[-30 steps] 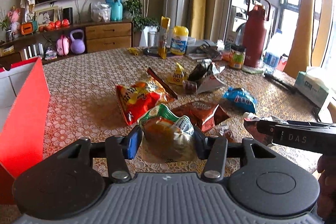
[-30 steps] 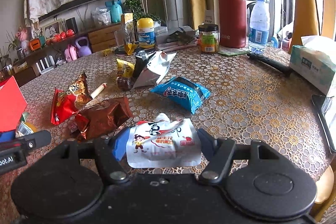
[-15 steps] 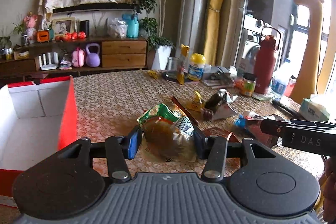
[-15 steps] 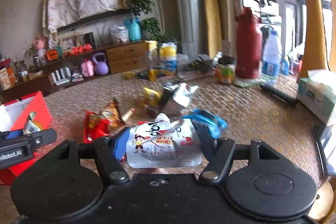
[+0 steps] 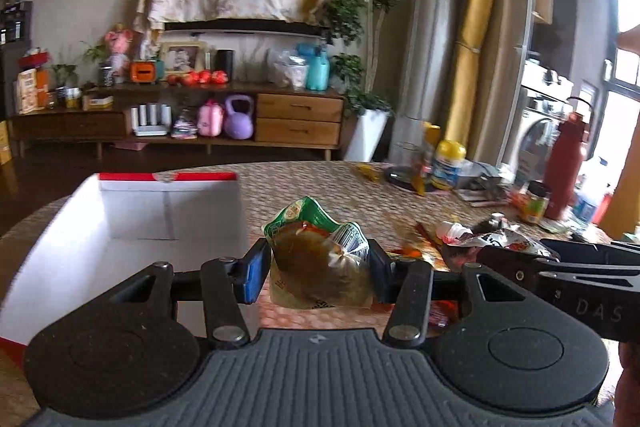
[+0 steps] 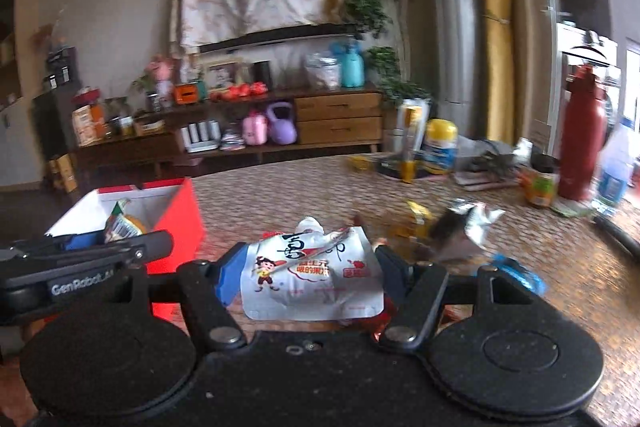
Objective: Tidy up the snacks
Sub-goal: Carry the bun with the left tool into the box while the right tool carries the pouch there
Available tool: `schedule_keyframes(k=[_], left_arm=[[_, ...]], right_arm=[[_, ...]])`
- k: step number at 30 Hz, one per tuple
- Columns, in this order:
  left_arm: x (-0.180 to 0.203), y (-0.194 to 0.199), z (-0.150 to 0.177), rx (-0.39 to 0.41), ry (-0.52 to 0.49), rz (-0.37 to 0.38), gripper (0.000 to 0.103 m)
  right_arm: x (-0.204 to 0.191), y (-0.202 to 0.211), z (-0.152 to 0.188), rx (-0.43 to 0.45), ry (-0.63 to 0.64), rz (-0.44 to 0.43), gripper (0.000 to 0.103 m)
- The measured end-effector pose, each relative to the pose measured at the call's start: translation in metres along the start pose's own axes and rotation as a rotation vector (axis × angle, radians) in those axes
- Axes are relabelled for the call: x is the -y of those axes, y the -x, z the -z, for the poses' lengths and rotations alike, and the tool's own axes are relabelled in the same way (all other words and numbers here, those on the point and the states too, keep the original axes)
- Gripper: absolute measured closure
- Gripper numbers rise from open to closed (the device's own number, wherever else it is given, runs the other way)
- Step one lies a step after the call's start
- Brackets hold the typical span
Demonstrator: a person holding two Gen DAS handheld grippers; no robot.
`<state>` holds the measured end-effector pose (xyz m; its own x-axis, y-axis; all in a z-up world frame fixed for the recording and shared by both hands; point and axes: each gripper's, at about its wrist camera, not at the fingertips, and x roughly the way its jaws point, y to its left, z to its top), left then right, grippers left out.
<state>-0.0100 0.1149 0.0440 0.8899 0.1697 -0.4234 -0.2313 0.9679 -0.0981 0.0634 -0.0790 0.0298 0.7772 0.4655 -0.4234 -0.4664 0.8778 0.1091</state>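
My left gripper [image 5: 318,269] is shut on a green and brown snack packet [image 5: 320,263], held above the table at the right wall of the red box [image 5: 120,211], whose white inside is open to view. My right gripper [image 6: 310,279] is shut on a white pouch with a cartoon print [image 6: 312,275], held above the table to the right of the red box [image 6: 176,215]. In the right wrist view the left gripper [image 6: 100,251] and its packet [image 6: 122,223] hang over the box. The right gripper also shows in the left wrist view [image 5: 560,267].
Loose snack packets lie on the patterned table: a silver one [image 6: 468,227], a blue one [image 6: 520,277], a yellow one [image 6: 416,215]. At the far side stand a red flask [image 6: 580,135], a jar [image 6: 540,183], a water bottle [image 6: 614,171] and a yellow-lidded tub [image 6: 440,147].
Both grippers have swung left with their packets. The red box has come nearer and more central; the left gripper now sits at its edge.
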Motion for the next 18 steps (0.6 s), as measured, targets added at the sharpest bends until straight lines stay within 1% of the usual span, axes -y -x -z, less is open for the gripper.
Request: schedule_keyframes(k=[10,18], left_arm=[[-0.055,-0.006,-0.014,-0.016,0.052,-0.136,0.053],[-0.097,-0.012,-0.011,-0.046,0.100,-0.219,0.053]], right_arm=[[-0.054,-0.028,-0.026,-0.026,0.066,-0.140,0.036],[-0.099,-0.056,-0.040,-0.051,0.130,-0.235,0.036]])
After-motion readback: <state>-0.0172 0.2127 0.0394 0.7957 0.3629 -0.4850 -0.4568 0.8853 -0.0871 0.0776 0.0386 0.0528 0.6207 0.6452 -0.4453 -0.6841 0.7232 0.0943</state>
